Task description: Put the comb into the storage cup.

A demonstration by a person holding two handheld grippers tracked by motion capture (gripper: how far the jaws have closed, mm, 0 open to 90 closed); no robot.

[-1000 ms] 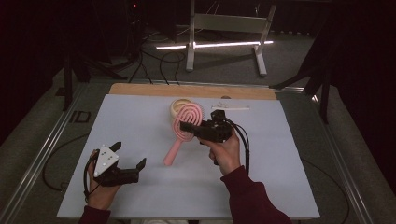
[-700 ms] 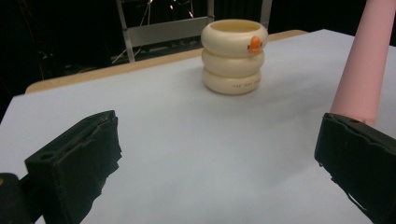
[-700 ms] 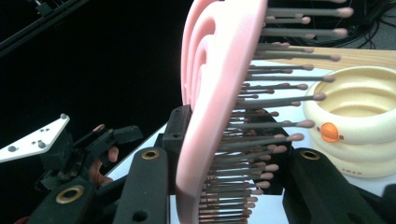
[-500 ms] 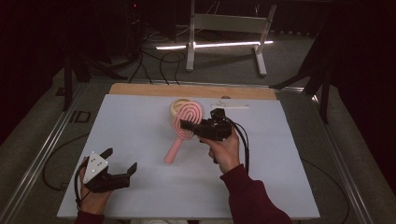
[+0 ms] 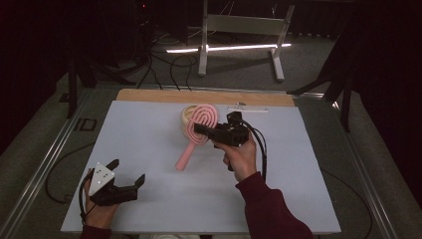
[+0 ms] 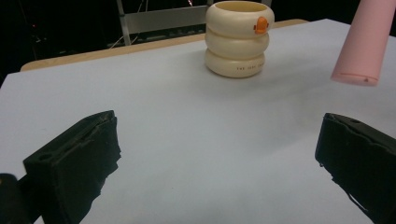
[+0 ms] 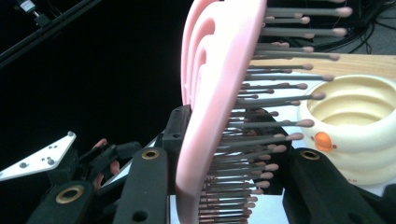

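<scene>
— How many things are on the table (image 5: 149, 149)?

— One pink hairbrush (image 5: 195, 137), one cream ringed cup (image 5: 188, 115) with a small orange tab, and two grippers, one in each of the person's hands. A pale strip lies near the far edge (image 5: 247, 108).

— Where is the brush, and who has it?

— The right gripper (image 5: 200, 130) is clenched on the brush just below its head, held above the table, just in front of the cup.

— Which way does it point?

— Its long axis slants: the head is up, toward the cup and the far edge, and the handle tip points down toward the near left, with the bristles facing the cup.

— And the left gripper (image 5: 127, 173)?

— It is released, with its jaws wide apart and nothing between them, low at the near-left corner, well apart from the brush.
</scene>
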